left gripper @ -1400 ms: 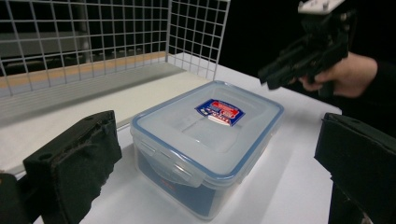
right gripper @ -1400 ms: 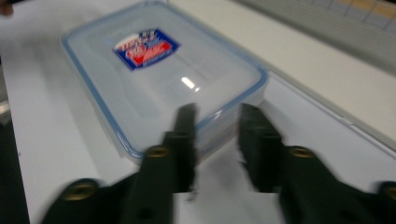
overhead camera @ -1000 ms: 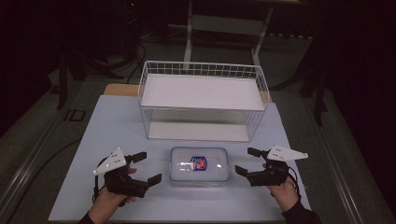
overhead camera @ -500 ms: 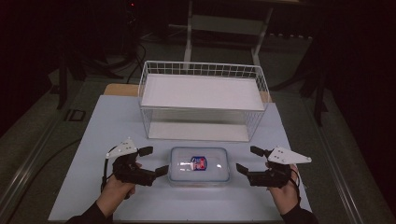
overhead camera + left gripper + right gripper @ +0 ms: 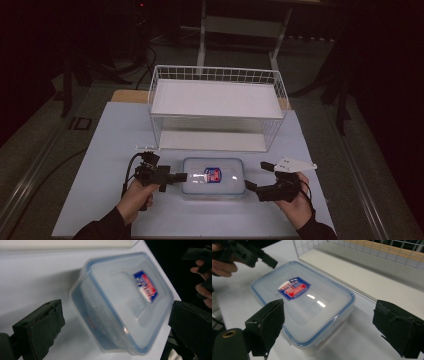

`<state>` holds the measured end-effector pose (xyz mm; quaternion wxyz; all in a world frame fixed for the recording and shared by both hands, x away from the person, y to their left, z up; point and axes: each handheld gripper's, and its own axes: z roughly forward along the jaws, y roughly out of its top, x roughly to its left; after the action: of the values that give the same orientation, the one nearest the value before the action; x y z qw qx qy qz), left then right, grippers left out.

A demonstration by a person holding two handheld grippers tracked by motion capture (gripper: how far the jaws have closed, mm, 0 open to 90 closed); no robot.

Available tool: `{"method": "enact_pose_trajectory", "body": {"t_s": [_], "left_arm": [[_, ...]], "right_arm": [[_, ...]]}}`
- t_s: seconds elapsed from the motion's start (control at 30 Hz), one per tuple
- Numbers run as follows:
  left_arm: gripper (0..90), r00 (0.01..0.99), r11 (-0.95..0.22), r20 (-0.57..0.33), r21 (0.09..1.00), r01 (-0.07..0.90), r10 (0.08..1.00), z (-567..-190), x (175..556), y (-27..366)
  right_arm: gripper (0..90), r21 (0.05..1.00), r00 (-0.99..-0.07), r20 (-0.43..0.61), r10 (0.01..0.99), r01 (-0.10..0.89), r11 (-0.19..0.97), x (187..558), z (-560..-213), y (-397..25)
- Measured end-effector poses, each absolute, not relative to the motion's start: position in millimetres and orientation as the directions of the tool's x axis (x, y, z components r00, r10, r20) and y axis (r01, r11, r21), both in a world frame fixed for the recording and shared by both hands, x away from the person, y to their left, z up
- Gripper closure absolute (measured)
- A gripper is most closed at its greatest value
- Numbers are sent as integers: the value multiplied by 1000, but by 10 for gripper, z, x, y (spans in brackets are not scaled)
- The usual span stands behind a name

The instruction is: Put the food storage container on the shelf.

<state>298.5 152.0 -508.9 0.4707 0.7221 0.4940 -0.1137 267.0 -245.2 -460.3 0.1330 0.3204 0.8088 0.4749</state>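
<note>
A clear plastic container [image 5: 214, 176] with a blue-rimmed lid and a red and blue label lies flat on the table's near middle. My left gripper [image 5: 172, 177] is at its left end, rolled on its side and open. In the left gripper view the container [image 5: 120, 302] lies between the wide-apart jaws, touching neither. My right gripper [image 5: 256, 176] is open at the container's right end. Its jaws stand either side of the near corner of the container [image 5: 304, 300] in the right gripper view, again without contact.
A white wire basket [image 5: 214, 70] with a white floor stands just behind the container, its long side facing me. The pale table [image 5: 115, 135] has free room left and right of the basket. Dark floor and stands lie beyond.
My left gripper has moved right to the container's left end and rolled onto its side. The right gripper has edged slightly in toward the container. The container has not moved.
</note>
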Motion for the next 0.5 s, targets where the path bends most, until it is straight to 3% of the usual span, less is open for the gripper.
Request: {"method": "enact_pose_trajectory", "body": {"t_s": [0.2, 0.3, 0.43, 0.5], "left_arm": [[42, 407, -53, -725, 458, 887, 555, -5202, 3139, 1543], [161, 372, -37, -767, 415, 909, 523, -5255, 3175, 1551], [222, 351, -55, -786, 378, 924, 509, -5325, 3203, 1551], [297, 341, -53, -796, 365, 929, 501, -5334, 3209, 1552]], "right_arm": [[100, 849, -758, 120, 641, 413, 329, 2661, -4576, -2443], [101, 842, -756, 140, 640, 431, 325, 2671, -4576, -2452], [103, 834, -753, 148, 641, 443, 329, 2678, -4591, -2461], [104, 832, -753, 149, 641, 445, 330, 2680, -4599, -2461]]}}
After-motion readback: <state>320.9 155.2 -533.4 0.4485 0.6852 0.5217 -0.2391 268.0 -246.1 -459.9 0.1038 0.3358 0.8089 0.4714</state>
